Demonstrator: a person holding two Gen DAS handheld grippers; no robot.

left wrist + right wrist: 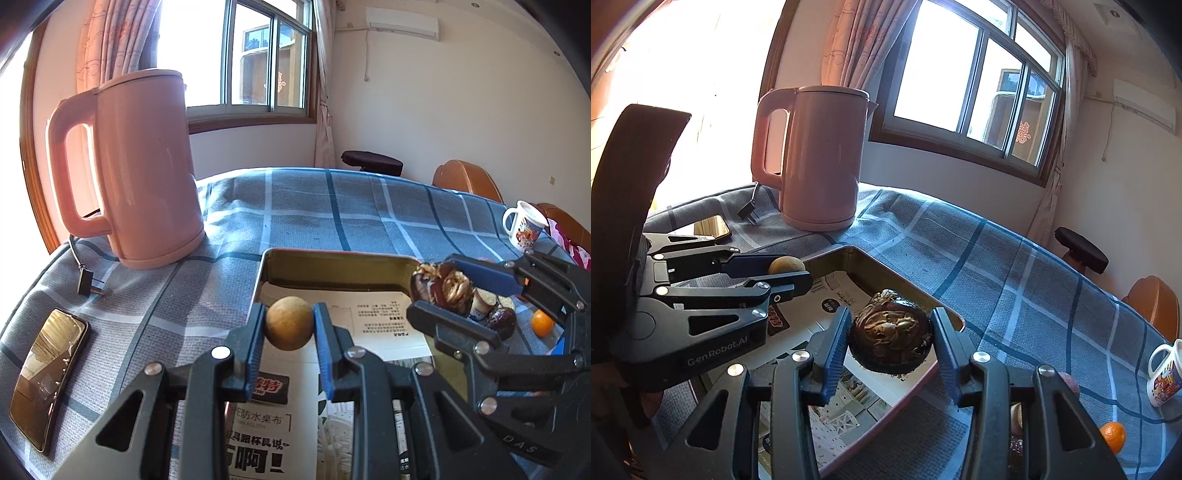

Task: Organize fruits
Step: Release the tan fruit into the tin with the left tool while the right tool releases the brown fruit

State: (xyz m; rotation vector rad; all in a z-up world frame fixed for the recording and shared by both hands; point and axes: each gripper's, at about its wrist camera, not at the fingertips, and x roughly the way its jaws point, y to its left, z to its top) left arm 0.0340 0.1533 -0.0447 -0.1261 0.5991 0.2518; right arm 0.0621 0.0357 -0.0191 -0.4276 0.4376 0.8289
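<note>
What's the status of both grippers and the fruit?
Left gripper shut on round brown fruit. Right gripper shut on dark wrinkled fruit. Both over the tray. Nothing in the way.

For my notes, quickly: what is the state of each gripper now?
Left gripper: closed on the round tan fruit.
Right gripper: closed on the dark wrinkled fruit.
</note>
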